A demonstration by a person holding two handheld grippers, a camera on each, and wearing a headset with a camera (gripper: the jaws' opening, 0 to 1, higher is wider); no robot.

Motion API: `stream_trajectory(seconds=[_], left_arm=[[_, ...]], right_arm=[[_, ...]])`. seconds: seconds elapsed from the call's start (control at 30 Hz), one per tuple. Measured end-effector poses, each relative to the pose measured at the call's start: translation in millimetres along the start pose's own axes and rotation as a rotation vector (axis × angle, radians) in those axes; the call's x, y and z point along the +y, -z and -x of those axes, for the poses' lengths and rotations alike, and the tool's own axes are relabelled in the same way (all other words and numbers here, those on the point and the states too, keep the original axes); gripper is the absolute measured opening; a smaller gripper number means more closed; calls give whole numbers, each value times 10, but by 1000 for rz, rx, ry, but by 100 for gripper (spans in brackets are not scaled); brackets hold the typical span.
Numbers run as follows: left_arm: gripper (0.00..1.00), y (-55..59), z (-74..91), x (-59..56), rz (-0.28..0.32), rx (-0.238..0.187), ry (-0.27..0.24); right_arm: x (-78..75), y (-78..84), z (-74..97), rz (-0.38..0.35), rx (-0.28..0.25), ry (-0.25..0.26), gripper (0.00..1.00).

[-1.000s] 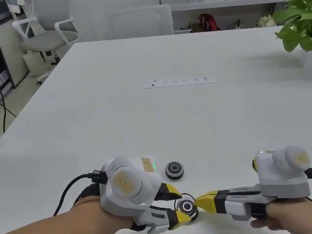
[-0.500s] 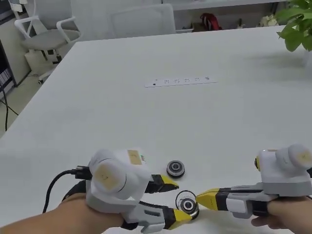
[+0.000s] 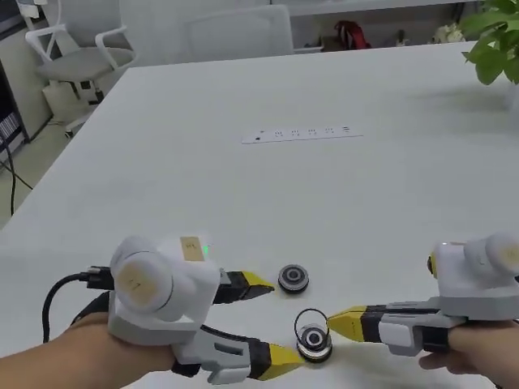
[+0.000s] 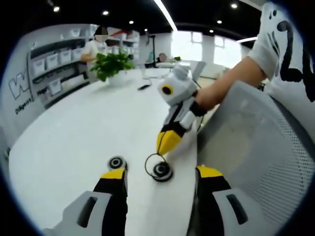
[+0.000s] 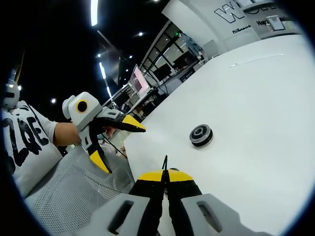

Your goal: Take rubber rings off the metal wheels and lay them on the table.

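- The right gripper [image 3: 334,324], at 3 o'clock of the near wheel [image 3: 314,340], has its jaws pressed together on a thin black rubber ring [image 3: 310,309].
- The ring stands as a loop at the wheel's 12 o'clock edge. Whether it is wholly free of the rim cannot be told.
- The left gripper [image 3: 276,320], at 9 o'clock, has its jaws spread wide and holds nothing.
- The second wheel [image 3: 293,278] lies on the table [image 3: 243,186] at 11 o'clock of the first, with its black rubber on.
- Judged progress: early. One ring is lifted but not laid down, and the other is untouched.
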State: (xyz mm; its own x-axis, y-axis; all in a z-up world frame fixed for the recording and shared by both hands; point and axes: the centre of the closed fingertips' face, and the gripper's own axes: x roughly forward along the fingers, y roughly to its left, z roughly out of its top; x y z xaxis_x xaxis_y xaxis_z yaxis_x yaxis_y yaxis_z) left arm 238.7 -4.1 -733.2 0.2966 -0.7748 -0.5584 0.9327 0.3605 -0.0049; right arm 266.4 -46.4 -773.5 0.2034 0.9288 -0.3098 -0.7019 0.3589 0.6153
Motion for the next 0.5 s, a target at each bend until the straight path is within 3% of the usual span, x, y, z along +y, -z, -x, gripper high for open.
stream_trajectory(seconds=[0.5], left_arm=[[70, 54, 264, 121, 35, -30, -54]], right_arm=[[97, -142, -35, 50, 27, -33, 0]])
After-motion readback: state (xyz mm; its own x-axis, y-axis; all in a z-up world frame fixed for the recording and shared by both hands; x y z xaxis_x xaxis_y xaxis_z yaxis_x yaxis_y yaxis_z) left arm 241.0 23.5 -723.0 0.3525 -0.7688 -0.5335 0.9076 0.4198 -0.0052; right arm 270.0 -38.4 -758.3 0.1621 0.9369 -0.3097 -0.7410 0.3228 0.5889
